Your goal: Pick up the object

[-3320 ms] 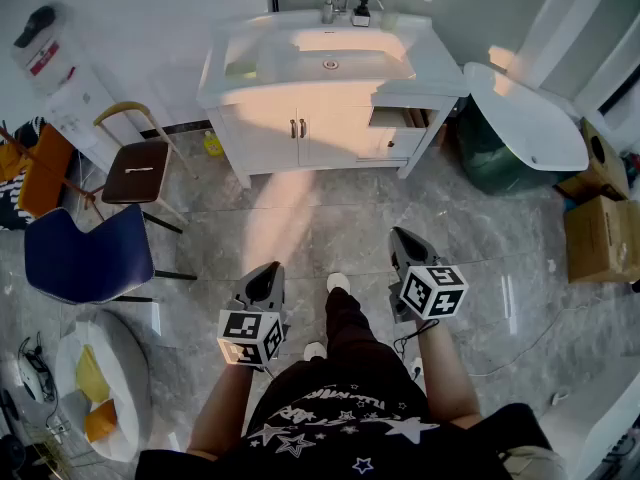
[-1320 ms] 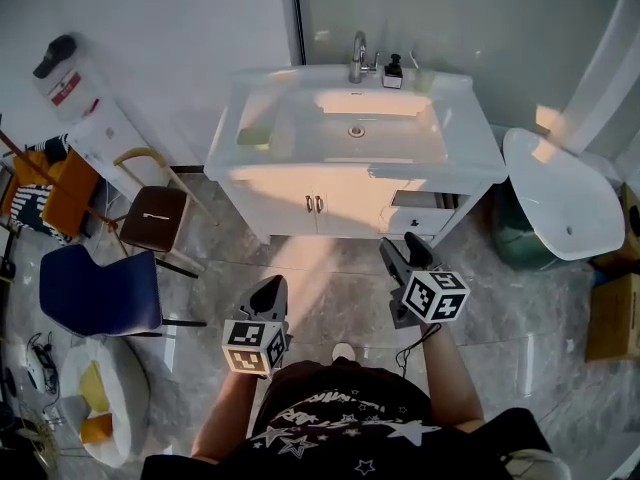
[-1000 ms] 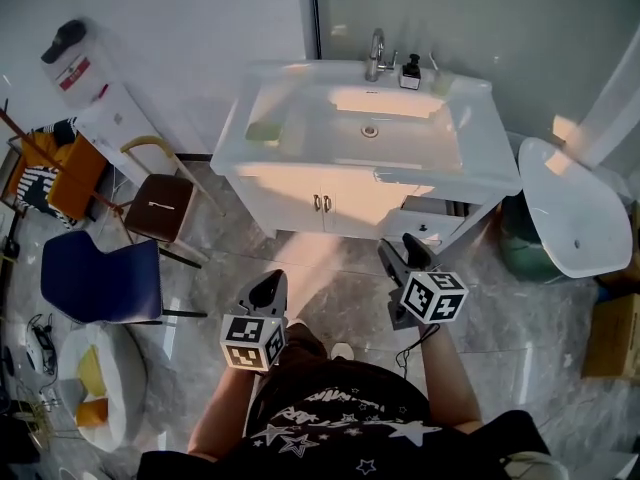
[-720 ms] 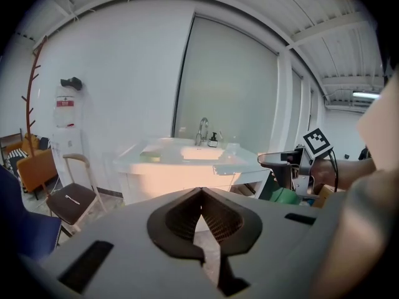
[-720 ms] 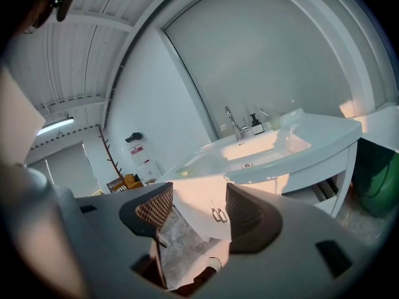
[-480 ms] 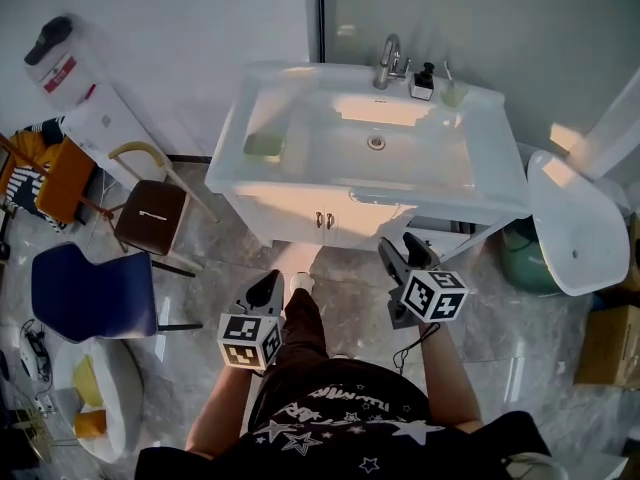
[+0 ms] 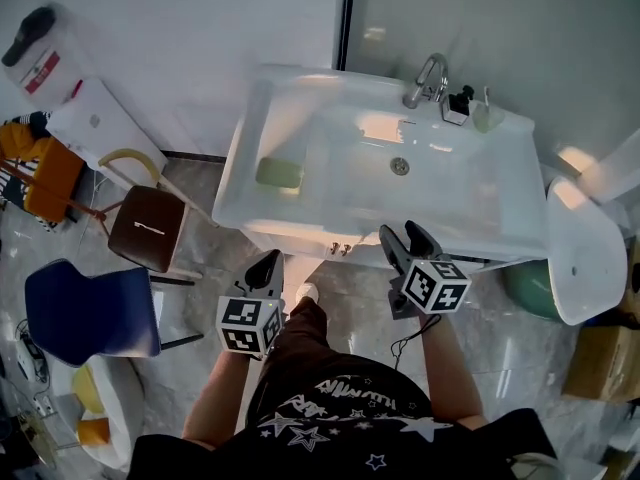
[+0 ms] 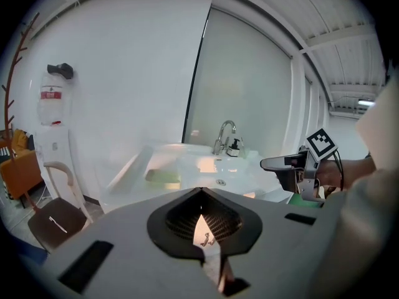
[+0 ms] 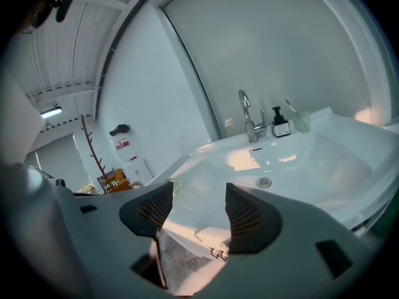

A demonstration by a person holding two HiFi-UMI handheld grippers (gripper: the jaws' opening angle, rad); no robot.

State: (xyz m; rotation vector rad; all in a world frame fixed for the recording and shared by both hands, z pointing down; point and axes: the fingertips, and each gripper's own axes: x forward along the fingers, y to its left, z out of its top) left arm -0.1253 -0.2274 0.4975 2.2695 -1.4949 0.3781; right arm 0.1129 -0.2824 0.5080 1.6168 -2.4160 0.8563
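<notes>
A flat green sponge-like object (image 7: 279, 172) lies on the left ledge of the white sink (image 7: 500, 218); it also shows in the left gripper view (image 8: 163, 177). My left gripper (image 7: 267, 266) hangs over the floor just before the sink's front edge, short of that object; its jaws meet at the tips (image 8: 201, 192) and hold nothing. My right gripper (image 7: 404, 240) is over the sink's front rim with its jaws apart (image 9: 198, 192) and nothing between them. From the left gripper view the right gripper (image 8: 283, 162) is seen at the side.
A faucet (image 7: 430, 73), a soap bottle (image 7: 459, 103) and a cup (image 7: 485, 118) stand at the sink's back. A brown chair (image 7: 145, 230) and a blue chair (image 7: 90, 308) are to the left. A white round lid (image 7: 585, 258) and a cardboard box (image 7: 600, 363) sit at the right.
The person has walked up to the sink, which now lies right under and ahead of both grippers. Neither gripper's jaws have changed.
</notes>
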